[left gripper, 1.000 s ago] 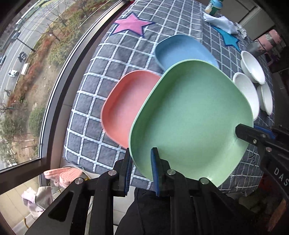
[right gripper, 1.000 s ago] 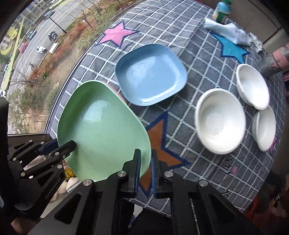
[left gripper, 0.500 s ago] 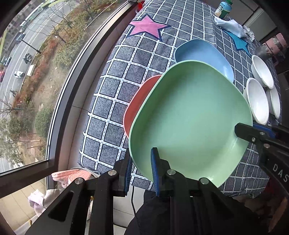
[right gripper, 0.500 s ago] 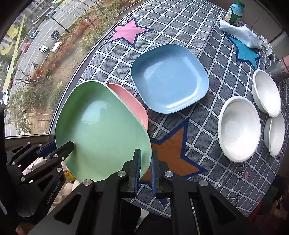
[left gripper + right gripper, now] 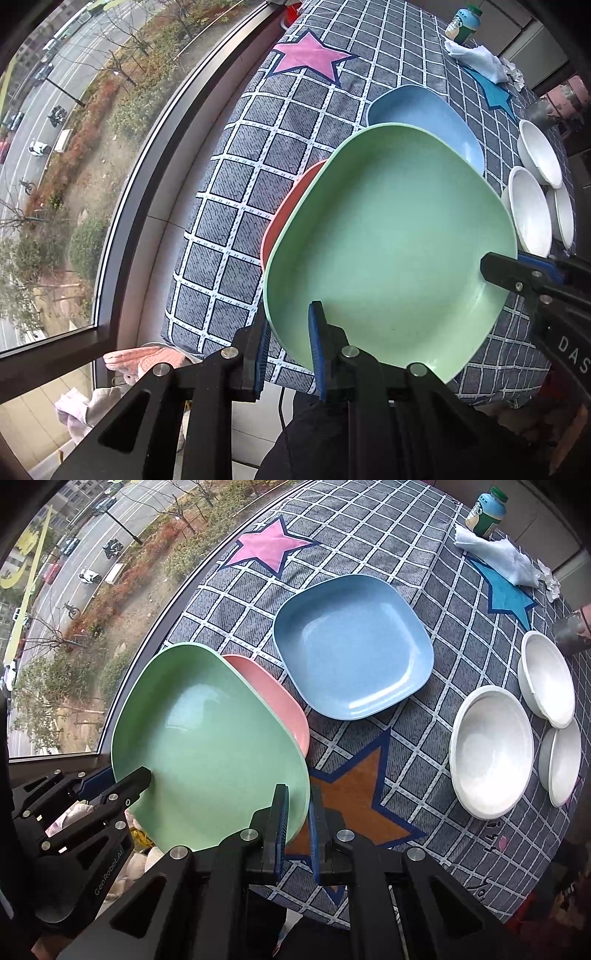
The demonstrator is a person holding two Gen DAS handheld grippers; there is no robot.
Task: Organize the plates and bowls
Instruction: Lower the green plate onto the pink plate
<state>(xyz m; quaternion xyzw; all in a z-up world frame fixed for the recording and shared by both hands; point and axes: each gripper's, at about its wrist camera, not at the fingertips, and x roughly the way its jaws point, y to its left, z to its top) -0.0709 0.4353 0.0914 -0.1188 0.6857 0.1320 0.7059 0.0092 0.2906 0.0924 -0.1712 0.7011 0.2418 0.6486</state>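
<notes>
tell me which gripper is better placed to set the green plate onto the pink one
Left, probably. The left gripper grips the square green plate rim on the side over the pink plate; the right gripper holds the edge farther from it.

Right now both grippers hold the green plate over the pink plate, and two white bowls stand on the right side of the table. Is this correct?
Not quite: there are three white bowls, as the right wrist view shows. The rest holds: the left gripper and the right gripper both clamp the green plate over the pink plate.
</notes>
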